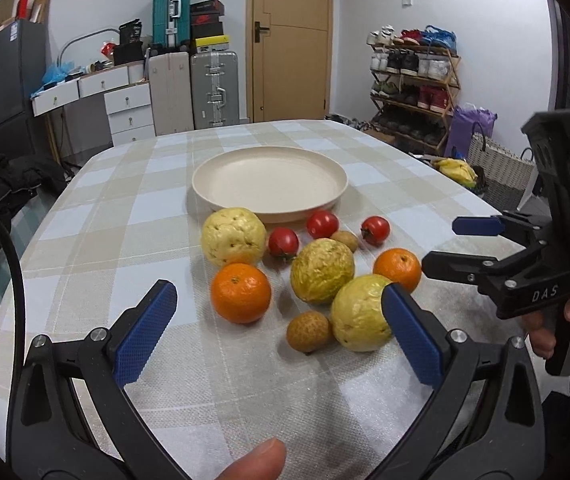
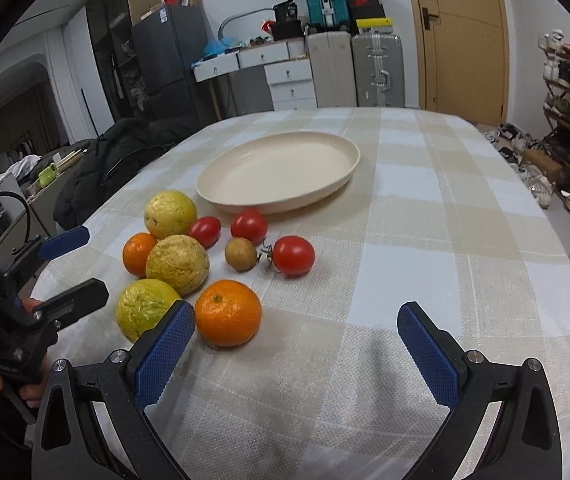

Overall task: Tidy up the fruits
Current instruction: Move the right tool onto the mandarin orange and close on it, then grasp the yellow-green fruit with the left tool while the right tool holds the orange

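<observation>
A heap of fruit lies on the checked tablecloth in front of an empty cream plate (image 1: 269, 180) (image 2: 281, 172). It holds three bumpy yellow fruits (image 1: 322, 271) (image 2: 177, 264), two oranges (image 1: 241, 293) (image 2: 228, 312), three tomatoes (image 1: 323, 224) (image 2: 293, 256) and small brown fruits (image 1: 309, 331) (image 2: 241, 254). My left gripper (image 1: 281, 332) (image 2: 93, 264) is open, low over the near side of the heap, its right finger against the nearest yellow fruit (image 1: 361, 312). My right gripper (image 2: 297, 340) (image 1: 441, 245) is open too, beside the heap, with the near orange by its left finger.
The table (image 1: 125, 208) is oval; a black coat (image 2: 117, 160) hangs at its left side. Off its right edge stand a basket with bananas (image 1: 459, 170) and a shoe rack (image 1: 413, 80). Suitcases, drawers and a door line the far wall. A thumb (image 1: 257, 460) shows below.
</observation>
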